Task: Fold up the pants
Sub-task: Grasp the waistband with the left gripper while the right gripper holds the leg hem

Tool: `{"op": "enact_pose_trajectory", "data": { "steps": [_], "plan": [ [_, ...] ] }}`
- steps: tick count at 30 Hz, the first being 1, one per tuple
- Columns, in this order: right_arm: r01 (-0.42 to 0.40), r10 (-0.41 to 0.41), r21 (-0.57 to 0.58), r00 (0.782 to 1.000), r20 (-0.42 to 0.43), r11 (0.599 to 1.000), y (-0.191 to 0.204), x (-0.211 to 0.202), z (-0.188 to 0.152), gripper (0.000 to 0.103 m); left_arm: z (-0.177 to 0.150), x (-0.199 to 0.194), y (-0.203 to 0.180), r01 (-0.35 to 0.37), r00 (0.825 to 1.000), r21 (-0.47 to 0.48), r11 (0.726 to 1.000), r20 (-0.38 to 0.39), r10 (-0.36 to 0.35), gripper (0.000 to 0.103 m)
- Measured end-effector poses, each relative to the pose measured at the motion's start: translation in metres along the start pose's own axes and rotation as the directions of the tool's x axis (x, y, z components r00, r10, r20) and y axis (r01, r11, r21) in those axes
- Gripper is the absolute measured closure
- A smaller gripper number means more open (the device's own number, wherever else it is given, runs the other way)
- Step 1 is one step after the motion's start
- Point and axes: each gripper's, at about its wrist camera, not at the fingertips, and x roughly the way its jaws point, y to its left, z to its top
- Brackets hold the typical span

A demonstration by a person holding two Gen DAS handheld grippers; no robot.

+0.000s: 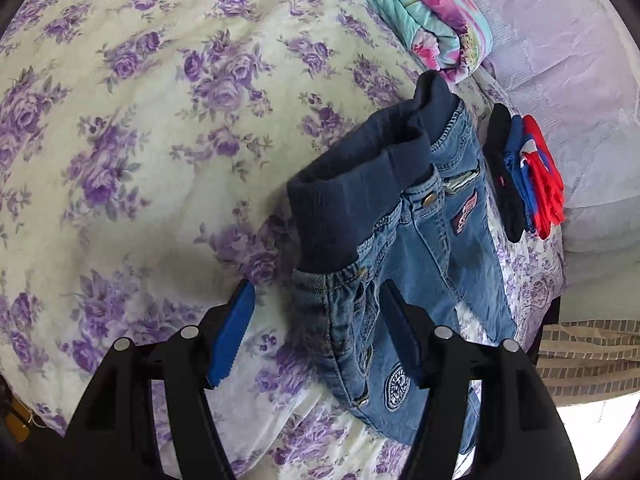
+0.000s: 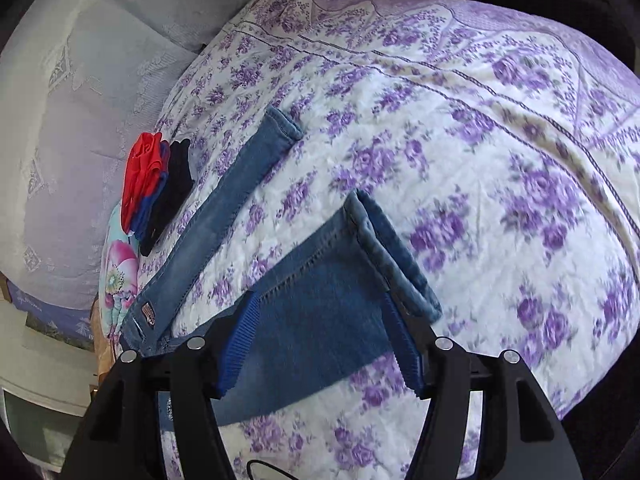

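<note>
Blue denim pants (image 1: 404, 240) with a dark ribbed waistband (image 1: 344, 188) lie on the purple-flowered bedspread (image 1: 140, 140). My left gripper (image 1: 316, 336) hangs over the waist's near side, jaws open; the hip edge lies between the fingers, the blue pads apart from the cloth. In the right wrist view the two legs are spread in a V. The far leg (image 2: 236, 188) ends in a cuff toward the top. The near leg (image 2: 320, 304) runs between the open fingers of my right gripper (image 2: 320, 344), its cuff (image 2: 392, 256) just beyond the fingertips.
A folded stack of red, blue and black garments (image 1: 524, 176) (image 2: 156, 184) lies beside the pants. A rolled teal floral quilt (image 1: 432, 12) (image 2: 118, 276) and a pale lavender blanket (image 1: 580, 60) sit beyond. The bed's edge (image 2: 592, 392) falls away at right.
</note>
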Motion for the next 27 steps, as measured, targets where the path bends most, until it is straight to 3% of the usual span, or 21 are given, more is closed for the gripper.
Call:
{"op": "enact_pose_trajectory", "data": {
  "steps": [6, 10, 12, 18, 19, 20, 21, 23, 27],
  "plan": [
    [-0.023, 0.026, 0.085, 0.999, -0.029, 0.996, -0.029, -0.014, -0.025, 0.039, 0.01, 0.025, -0.01, 0.029, 1.0, -0.04, 0.999, 0.008, -0.028, 0.043],
    [-0.07, 0.079, 0.217, 0.996, -0.03, 0.974, -0.058, -0.004, -0.038, 0.039, 0.01, 0.027, -0.011, 0.01, 1.0, -0.046, 0.999, 0.013, -0.01, 0.067],
    [-0.098, 0.105, 0.259, 0.994, -0.015, 0.961, -0.065, 0.007, -0.037, 0.039, 0.01, 0.026, -0.006, 0.041, 0.999, -0.076, 0.996, -0.001, -0.041, 0.078],
    [-0.175, 0.174, 0.292, 0.984, 0.031, 0.94, -0.067, 0.044, -0.021, 0.039, 0.004, 0.011, -0.004, 0.114, 0.993, -0.129, 0.985, 0.01, -0.114, 0.084],
    [-0.188, 0.183, 0.289, 0.982, 0.044, 0.939, -0.066, 0.044, -0.018, 0.047, 0.003, 0.008, -0.006, 0.127, 0.992, -0.139, 0.982, 0.016, -0.126, 0.084],
    [-0.197, 0.189, 0.28, 0.98, 0.056, 0.939, -0.063, 0.044, -0.014, 0.074, 0.001, 0.004, -0.007, 0.142, 0.99, -0.151, 0.978, 0.022, -0.14, 0.085],
    [-0.218, 0.208, 0.27, 0.976, 0.067, 0.938, -0.061, 0.041, -0.009, 0.087, 0.0, -0.001, -0.007, 0.156, 0.988, -0.159, 0.975, 0.029, -0.153, 0.085],
    [-0.256, 0.241, 0.23, 0.966, 0.088, 0.939, -0.049, 0.03, 0.002, 0.094, -0.003, -0.012, -0.009, 0.175, 0.985, -0.168, 0.97, 0.041, -0.17, 0.086],
    [-0.275, 0.266, 0.112, 0.96, 0.089, 0.955, -0.022, -0.004, 0.021, 0.094, -0.016, -0.041, -0.007, 0.202, 0.979, -0.172, 0.964, 0.049, -0.196, 0.086]
  ]
}}
